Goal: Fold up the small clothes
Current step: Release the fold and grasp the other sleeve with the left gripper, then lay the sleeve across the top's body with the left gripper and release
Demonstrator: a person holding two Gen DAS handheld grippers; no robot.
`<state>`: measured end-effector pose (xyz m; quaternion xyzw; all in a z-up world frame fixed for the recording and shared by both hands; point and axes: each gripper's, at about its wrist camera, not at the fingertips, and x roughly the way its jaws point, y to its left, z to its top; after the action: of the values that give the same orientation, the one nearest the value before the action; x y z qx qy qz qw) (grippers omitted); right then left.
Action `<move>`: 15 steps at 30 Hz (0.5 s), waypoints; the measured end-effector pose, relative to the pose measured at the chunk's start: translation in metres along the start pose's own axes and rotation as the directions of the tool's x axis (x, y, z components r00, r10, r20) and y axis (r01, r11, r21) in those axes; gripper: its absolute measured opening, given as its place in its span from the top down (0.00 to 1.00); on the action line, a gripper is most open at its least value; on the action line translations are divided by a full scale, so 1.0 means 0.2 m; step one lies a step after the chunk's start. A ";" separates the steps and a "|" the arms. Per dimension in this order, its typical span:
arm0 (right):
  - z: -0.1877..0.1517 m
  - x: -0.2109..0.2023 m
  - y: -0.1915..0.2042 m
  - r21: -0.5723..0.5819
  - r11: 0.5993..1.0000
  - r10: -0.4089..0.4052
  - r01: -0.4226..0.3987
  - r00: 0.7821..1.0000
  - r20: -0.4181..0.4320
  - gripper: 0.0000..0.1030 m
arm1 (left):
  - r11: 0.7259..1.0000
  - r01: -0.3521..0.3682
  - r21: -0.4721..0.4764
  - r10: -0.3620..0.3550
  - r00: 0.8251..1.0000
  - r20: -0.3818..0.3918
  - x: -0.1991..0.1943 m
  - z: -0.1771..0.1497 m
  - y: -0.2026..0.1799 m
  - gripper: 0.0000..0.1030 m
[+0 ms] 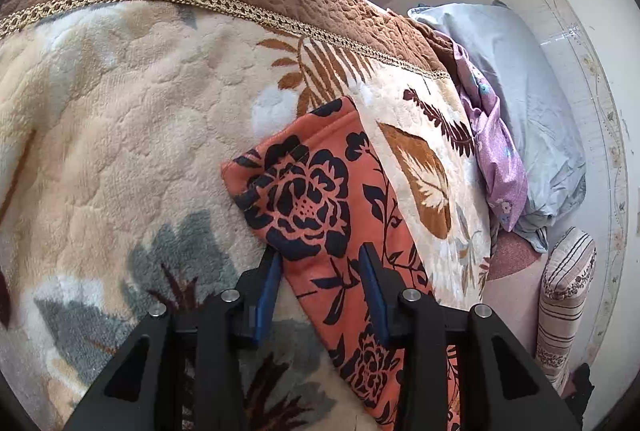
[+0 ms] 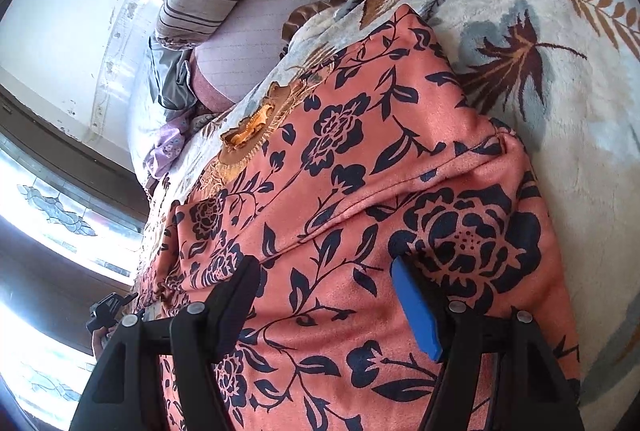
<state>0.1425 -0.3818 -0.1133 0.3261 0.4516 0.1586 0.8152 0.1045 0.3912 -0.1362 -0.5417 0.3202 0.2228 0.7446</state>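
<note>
One orange flowered garment, lying flat on a plush leaf-print blanket, probably spread for folding. Left gripper: jaws apart, straddling a narrow end of the cloth, no pinch visible. Right gripper: jaws wide apart over the garment's broad part, holding nothing

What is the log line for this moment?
left gripper: open over orange floral garment | right gripper: open | blanket: underneath

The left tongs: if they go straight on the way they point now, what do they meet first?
Most likely the orange flowered garment, already lying between the left tongs; the plush blanket is under it.
</note>
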 end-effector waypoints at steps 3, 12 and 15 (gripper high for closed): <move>0.00 0.01 0.00 -0.004 1.000 -0.018 0.018 1.000 -0.008 0.38 | 1.000 -0.020 0.003 0.020 1.000 0.005 0.00 0.01 0.00 0.65; 0.00 0.01 -0.02 0.004 0.999 -0.044 0.044 0.999 -0.013 0.51 | 0.973 -0.101 0.206 0.081 0.991 0.104 -0.12 -0.04 -0.24 0.95; 0.01 0.01 -0.04 0.016 0.997 -0.071 0.072 0.997 -0.016 0.66 | 0.915 -0.031 0.402 -0.032 0.988 0.149 -0.29 -0.20 -0.58 0.95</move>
<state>0.1443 -0.3871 -0.1195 0.3153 0.4706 0.1281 0.8141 0.1342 0.3165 -0.0264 -0.3580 0.3015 0.1926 0.8624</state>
